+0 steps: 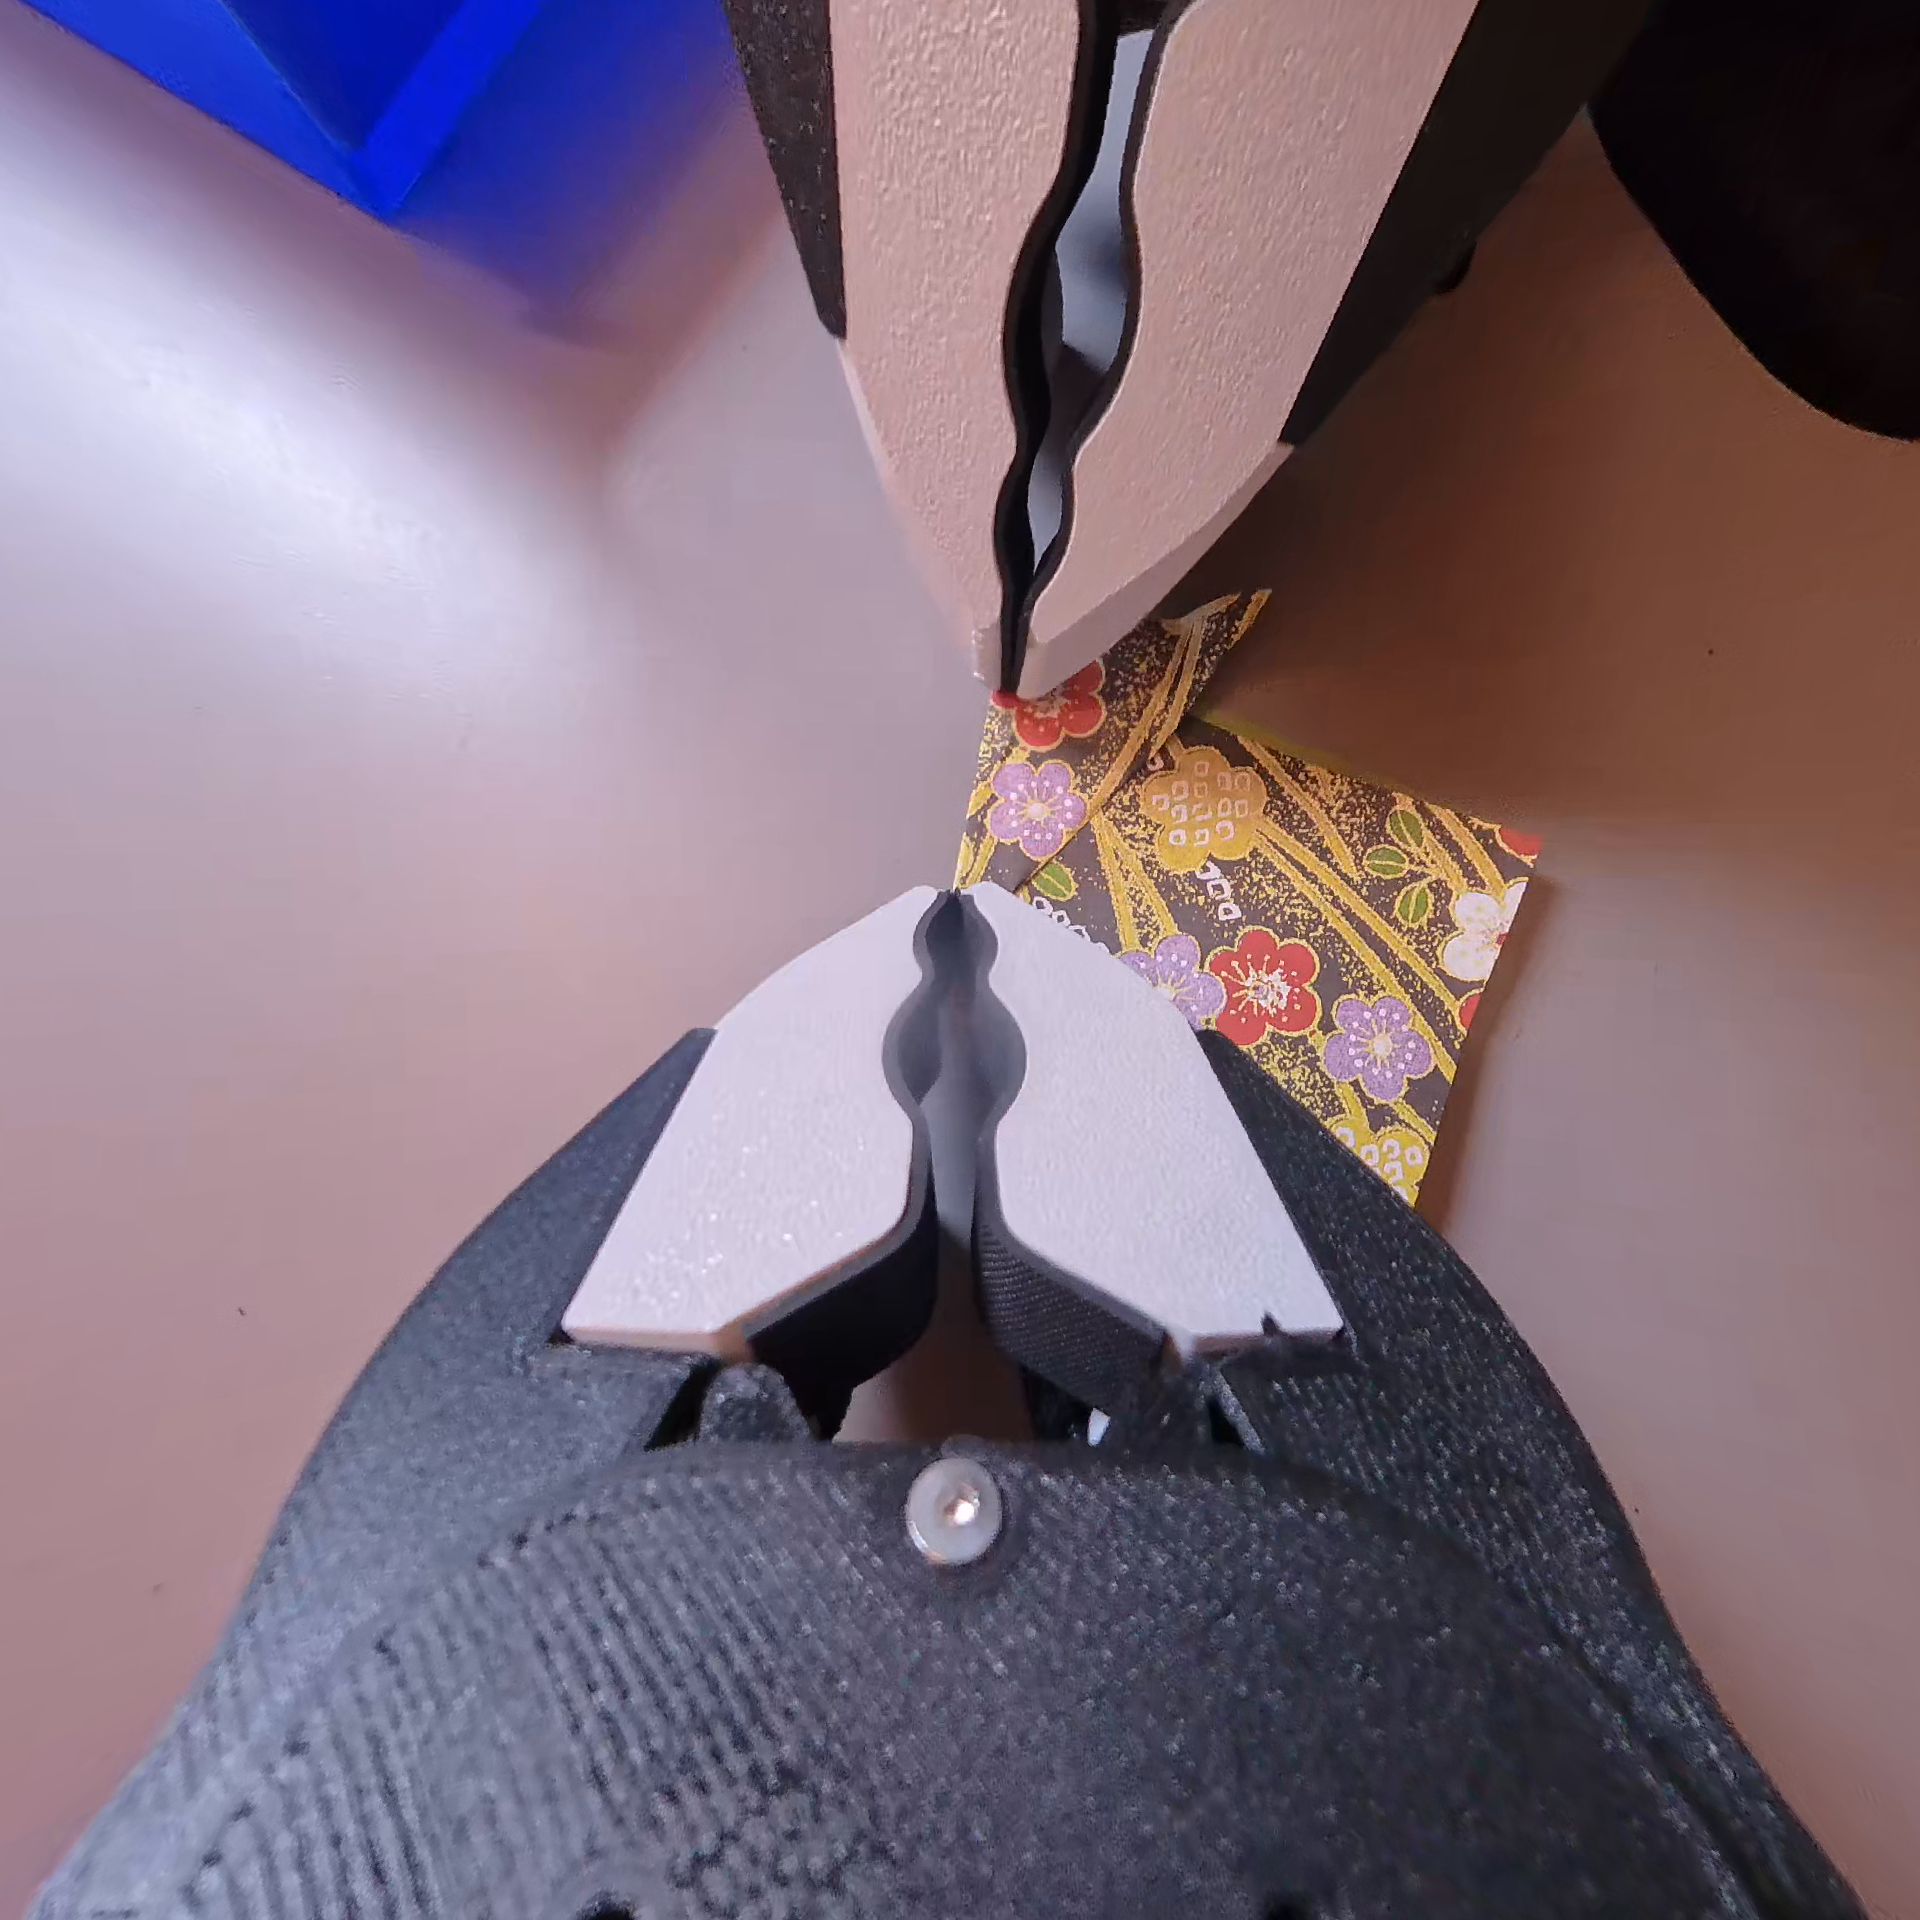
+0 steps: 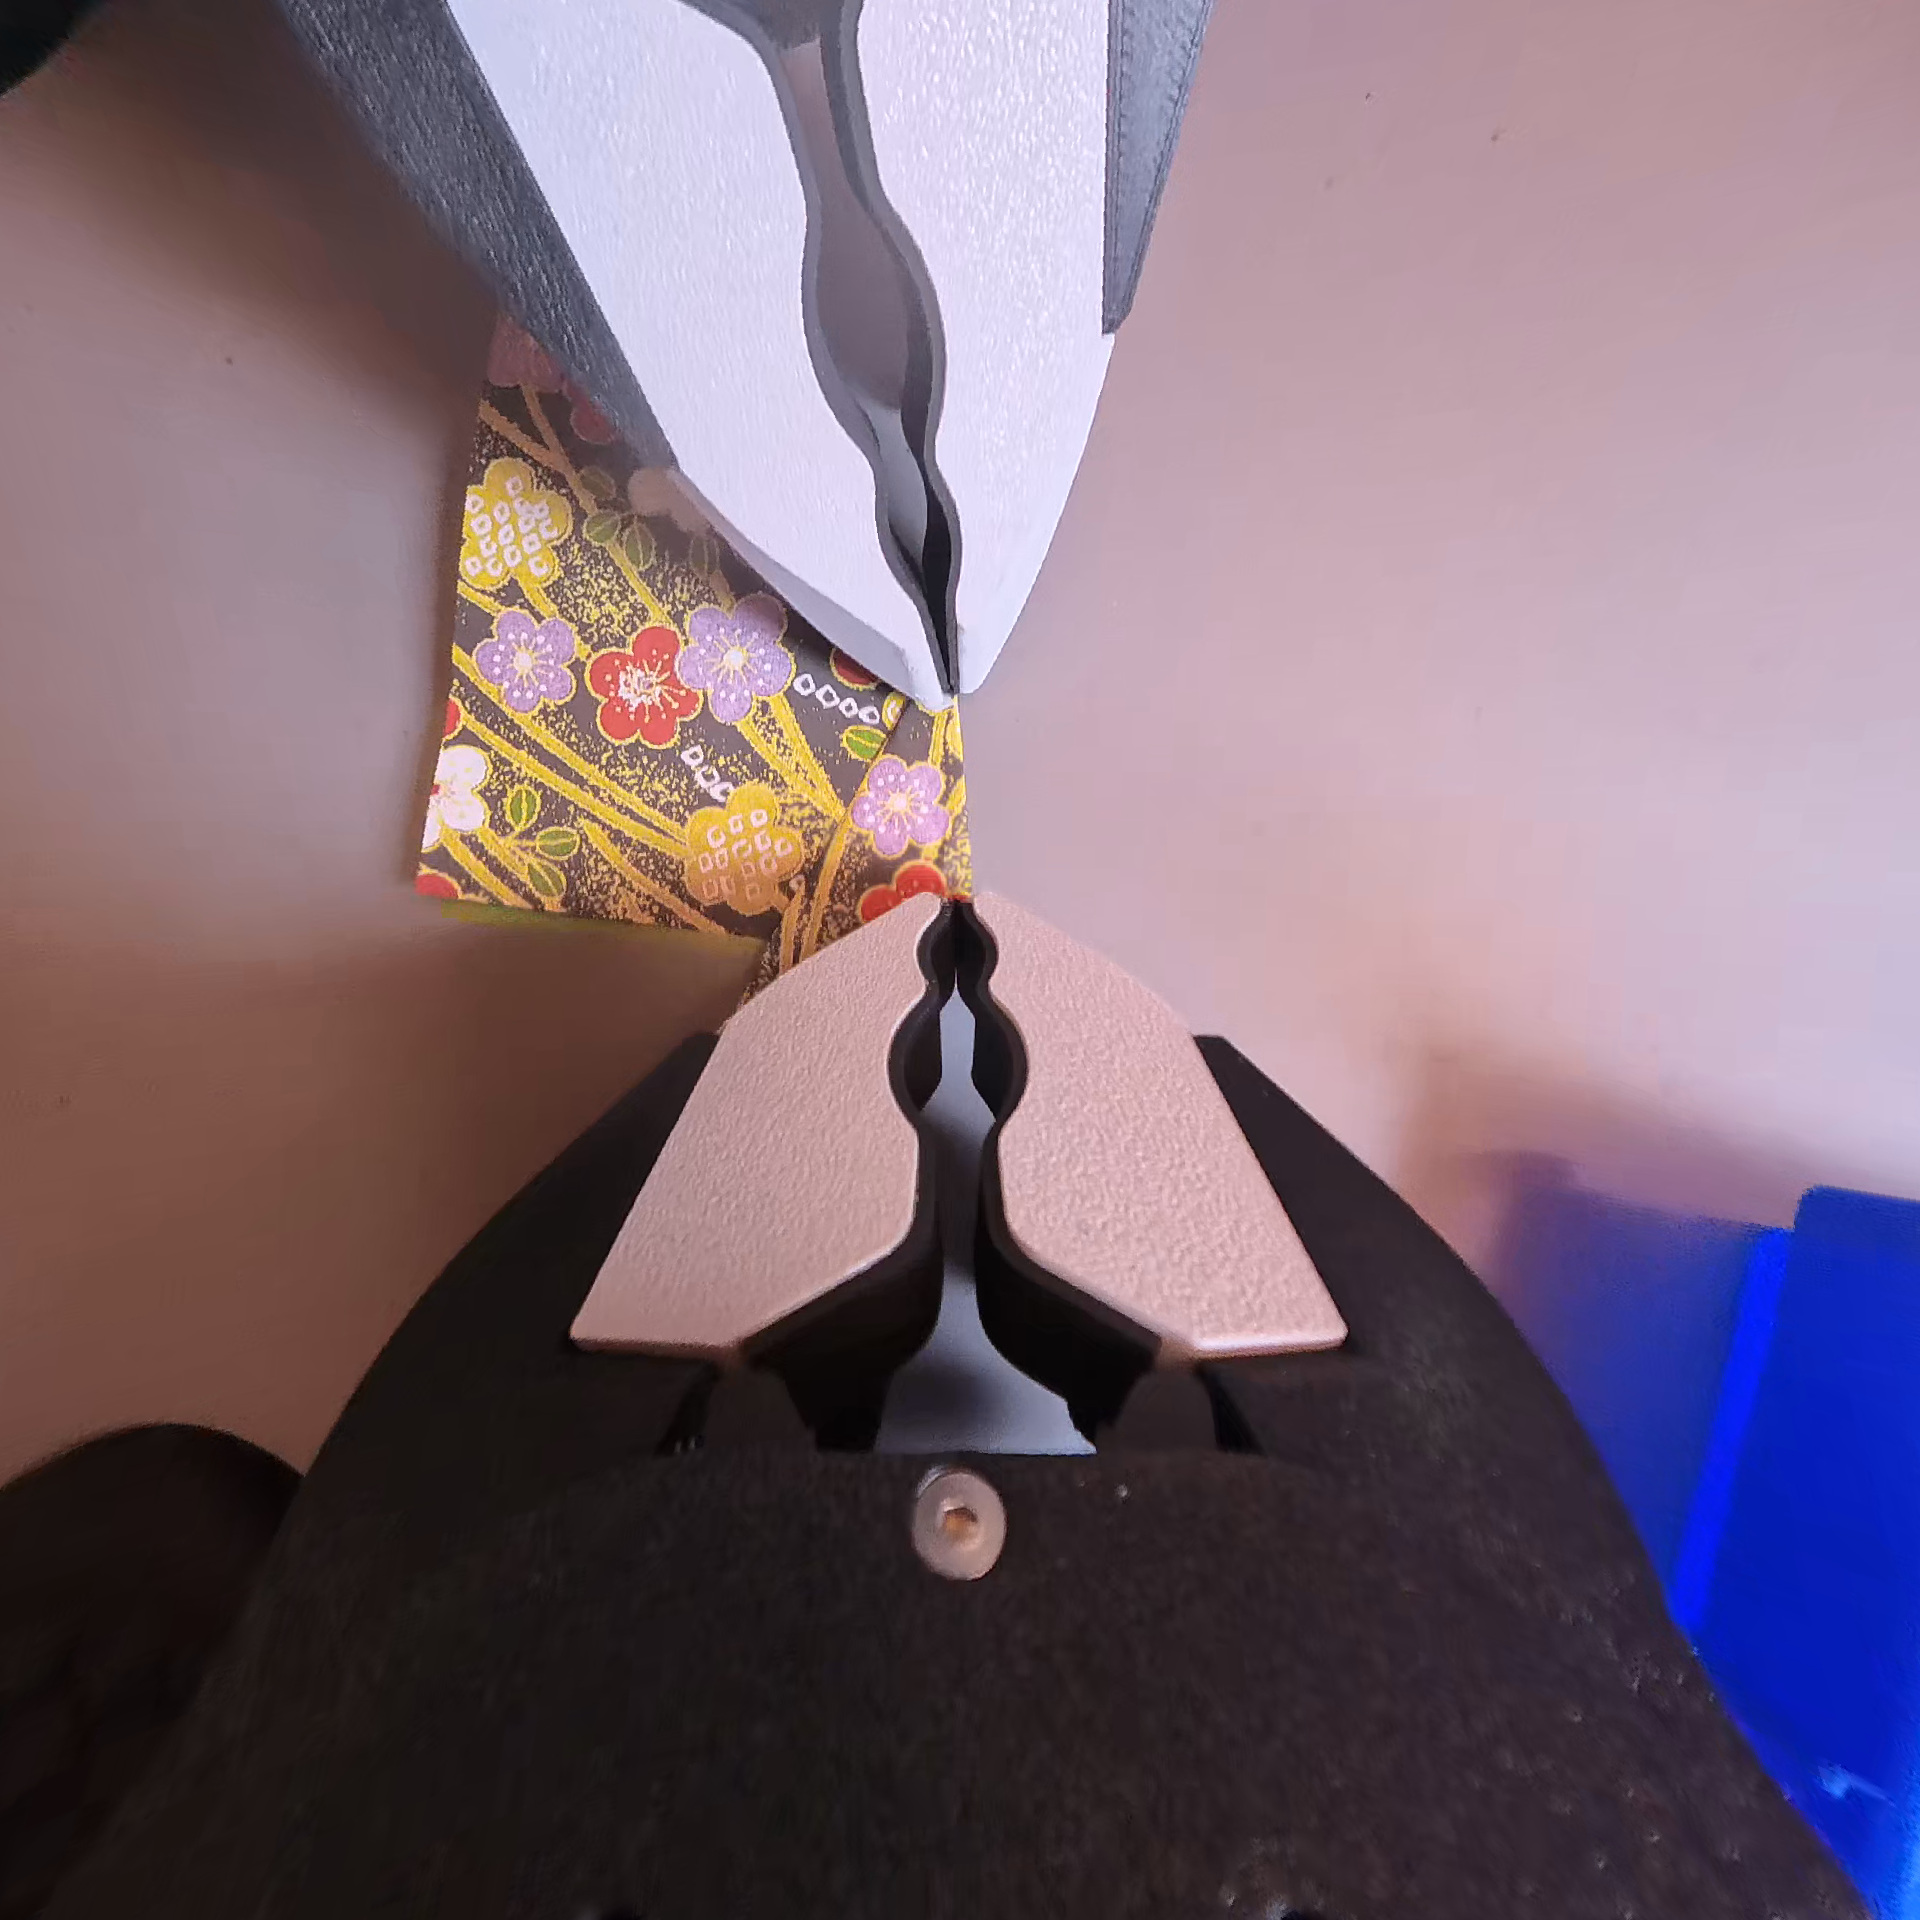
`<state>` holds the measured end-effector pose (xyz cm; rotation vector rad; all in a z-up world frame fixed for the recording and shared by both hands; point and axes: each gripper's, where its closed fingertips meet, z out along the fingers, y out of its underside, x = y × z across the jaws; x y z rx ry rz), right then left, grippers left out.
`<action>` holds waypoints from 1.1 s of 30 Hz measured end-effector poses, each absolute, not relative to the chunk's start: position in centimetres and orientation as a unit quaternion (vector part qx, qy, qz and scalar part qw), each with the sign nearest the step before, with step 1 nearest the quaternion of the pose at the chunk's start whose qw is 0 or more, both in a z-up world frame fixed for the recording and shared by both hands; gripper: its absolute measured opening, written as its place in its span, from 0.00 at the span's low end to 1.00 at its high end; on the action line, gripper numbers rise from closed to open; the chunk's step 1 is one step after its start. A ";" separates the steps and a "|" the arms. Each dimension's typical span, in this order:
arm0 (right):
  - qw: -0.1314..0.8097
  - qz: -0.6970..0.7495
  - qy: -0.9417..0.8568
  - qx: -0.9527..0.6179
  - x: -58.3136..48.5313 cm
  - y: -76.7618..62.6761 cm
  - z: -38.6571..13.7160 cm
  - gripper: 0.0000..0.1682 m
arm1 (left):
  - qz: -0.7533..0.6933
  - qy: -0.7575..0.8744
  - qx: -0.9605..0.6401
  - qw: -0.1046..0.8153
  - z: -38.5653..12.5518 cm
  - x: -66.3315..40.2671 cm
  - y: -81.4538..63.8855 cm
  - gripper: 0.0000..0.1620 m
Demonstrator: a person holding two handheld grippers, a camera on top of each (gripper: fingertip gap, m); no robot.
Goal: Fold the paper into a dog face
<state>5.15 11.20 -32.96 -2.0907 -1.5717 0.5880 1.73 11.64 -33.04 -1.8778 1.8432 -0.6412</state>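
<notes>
The paper (image 1: 1278,914) is a dark sheet printed with red, purple and yellow flowers. It lies flat on the pale table and is partly folded, with a flap turned over along its left edge. It also shows in the right wrist view (image 2: 623,727). My left gripper (image 1: 956,896), with grey-white fingers, is shut, its tips at the near corner of the folded edge. My right gripper (image 2: 954,909), with tan fingers, is shut, its tips at the other end of that edge. Each gripper shows in the other's view, the right (image 1: 1003,675) and the left (image 2: 951,691). I cannot tell whether either pinches the paper.
A blue bin (image 1: 364,125) stands at the far left of the left wrist view and at the lower right of the right wrist view (image 2: 1808,1455). A dark rounded shape (image 1: 1787,208) sits behind the right gripper. The pale table (image 1: 416,831) surrounds the paper. Across from one pair of fingers to the other is roughly 4 cm. Between my right fingertips and the dark rounded shape (image 1: 1787,208) there is roughly 15 cm.
</notes>
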 end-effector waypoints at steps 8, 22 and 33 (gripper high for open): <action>0.215 0.214 -0.565 -0.767 6.6 10.9 -33.0 0.00 | -0.232 0.662 -0.679 0.215 -33.0 1.7 11.7 0.01; 0.223 0.231 -0.621 -0.715 4.8 8.9 -31.8 0.09 | -0.240 0.669 -0.669 0.217 -33.0 1.8 11.7 0.00; 0.220 0.179 -0.686 -0.670 5.3 7.3 -32.9 0.00 | -0.240 0.664 -0.673 0.222 -33.0 1.9 11.7 0.00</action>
